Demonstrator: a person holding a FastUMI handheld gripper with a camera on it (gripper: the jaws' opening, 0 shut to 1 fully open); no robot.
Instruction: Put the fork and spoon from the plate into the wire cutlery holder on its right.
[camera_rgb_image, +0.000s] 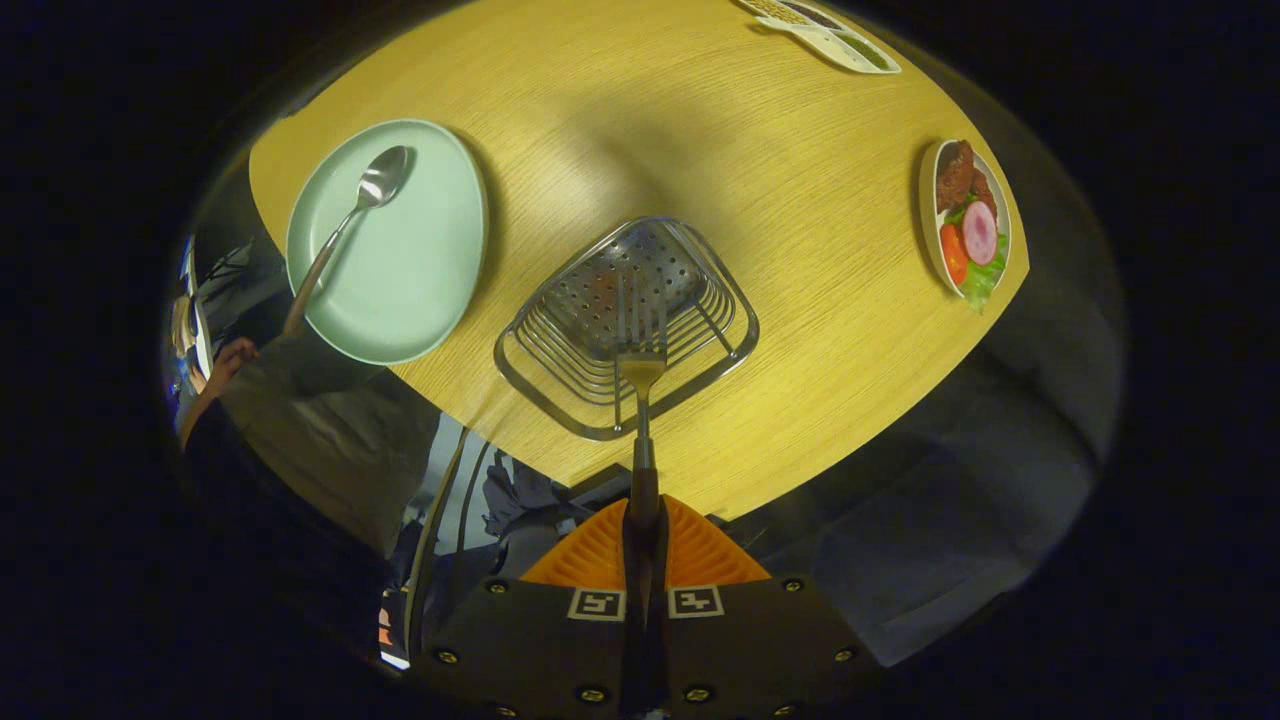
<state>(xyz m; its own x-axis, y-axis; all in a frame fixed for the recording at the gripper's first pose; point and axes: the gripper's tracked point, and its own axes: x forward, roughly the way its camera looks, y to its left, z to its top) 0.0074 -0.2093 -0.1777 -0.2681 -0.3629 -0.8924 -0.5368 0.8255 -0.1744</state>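
Over on the left, the spoon (358, 208) lies on the pale green plate (420, 270), bowl up, handle running off the rim. Right of the plate sits the wire cutlery holder (628, 330) on the counter (700, 140). The gripper (643, 535) is clenched tight on the fork (640, 370), both fingers pressing its handle, tines hanging over the holder's perforated base. Far right of the holder, a dish of food (968, 225) near the counter's edge.

My gripper (644, 530) shows a dark, flat-faced body studded with small brass-toned screws, two square black-and-white markers side by side near its front, and ribbed, wedge-shaped fingers (590, 555) tapering forward.
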